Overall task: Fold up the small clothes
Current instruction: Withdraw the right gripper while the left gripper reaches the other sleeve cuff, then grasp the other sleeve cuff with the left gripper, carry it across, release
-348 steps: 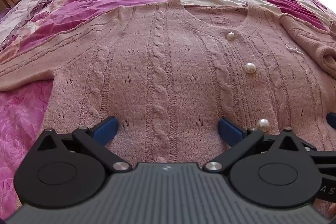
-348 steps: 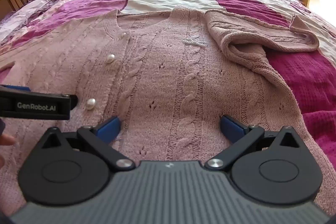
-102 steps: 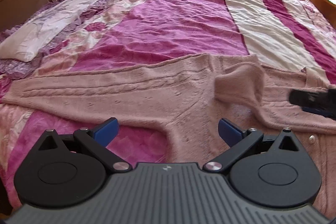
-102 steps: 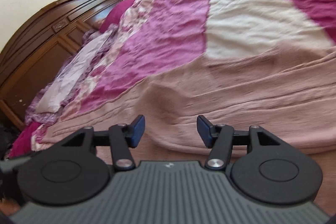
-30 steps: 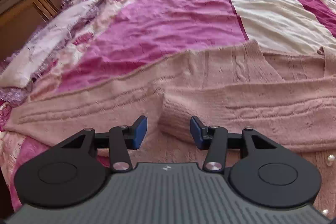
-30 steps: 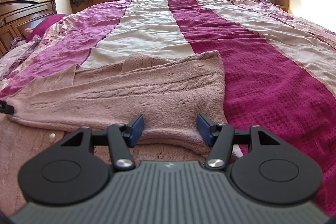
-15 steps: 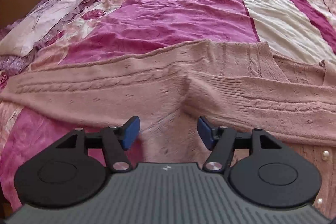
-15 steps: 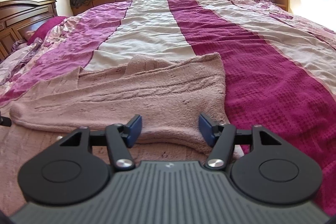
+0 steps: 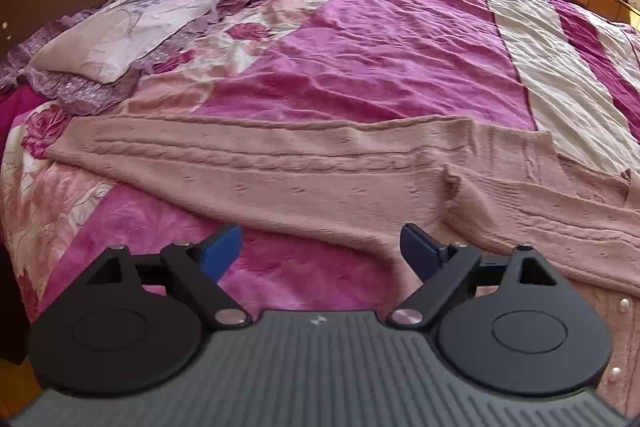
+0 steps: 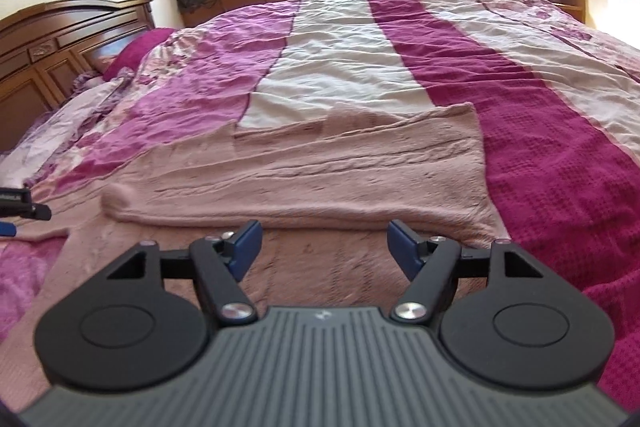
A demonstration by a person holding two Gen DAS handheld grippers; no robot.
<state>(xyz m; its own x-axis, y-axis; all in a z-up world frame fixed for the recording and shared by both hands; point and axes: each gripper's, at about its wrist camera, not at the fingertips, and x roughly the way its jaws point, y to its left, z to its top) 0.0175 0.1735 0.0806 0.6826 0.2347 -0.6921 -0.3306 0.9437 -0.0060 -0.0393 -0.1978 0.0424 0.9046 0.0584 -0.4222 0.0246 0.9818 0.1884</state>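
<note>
Pink cardigan on bed, both claws empty.
Left wrist: left gripper [image 9: 320, 251] spread wide; cardigan [image 9: 280, 179] sleeve stretches ahead. Right wrist: right gripper [image 10: 322, 247] wide; folded sleeve [image 10: 320, 179] lies just ahead on the bedspread [image 10: 540, 147].

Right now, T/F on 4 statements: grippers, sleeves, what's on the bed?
1. The left gripper is shut on the pink cardigan. False: it is open and holds nothing.
2. One sleeve lies folded across the cardigan's body. True.
3. The other sleeve is also folded in. False: it lies stretched out toward the pillow.
4. The right gripper is open. True.
</note>
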